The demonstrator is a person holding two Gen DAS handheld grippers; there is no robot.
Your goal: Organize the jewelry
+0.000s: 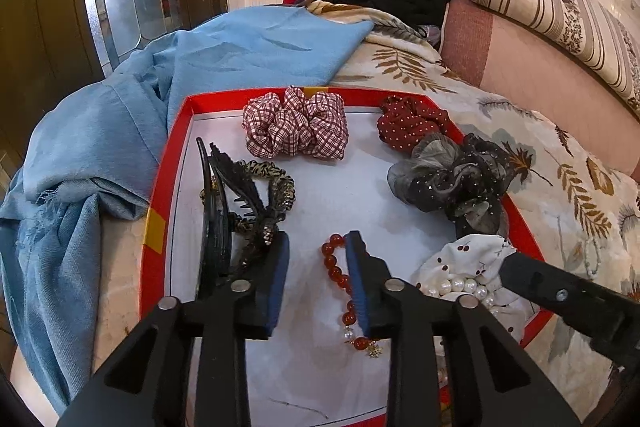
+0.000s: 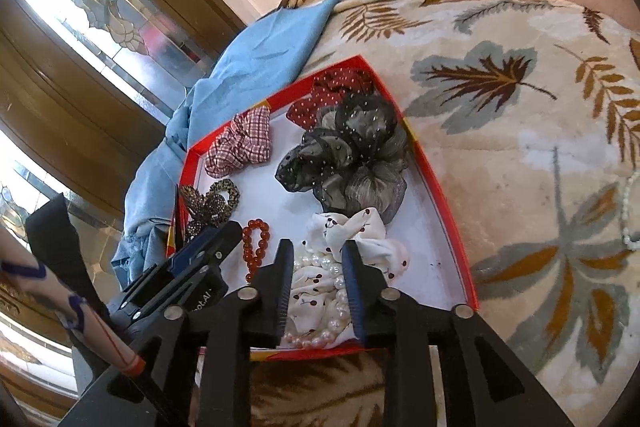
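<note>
partial "ot.ai" print on left gripper (image 2: 208, 247)

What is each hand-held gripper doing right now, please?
Left hand-held gripper: open, holding nothing; red beaded bracelet lies beside one finger.
Right hand-held gripper: open over white pearl string, not gripping.

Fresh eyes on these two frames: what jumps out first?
The shallow red-rimmed white tray on the leaf-patterned blanket, filled with hair accessories. A red-and-white checked scrunchie lies at its far edge, a grey-black sheer scrunchie on its right. Nearest, a red bead bracelet lies beside the left claw.
</note>
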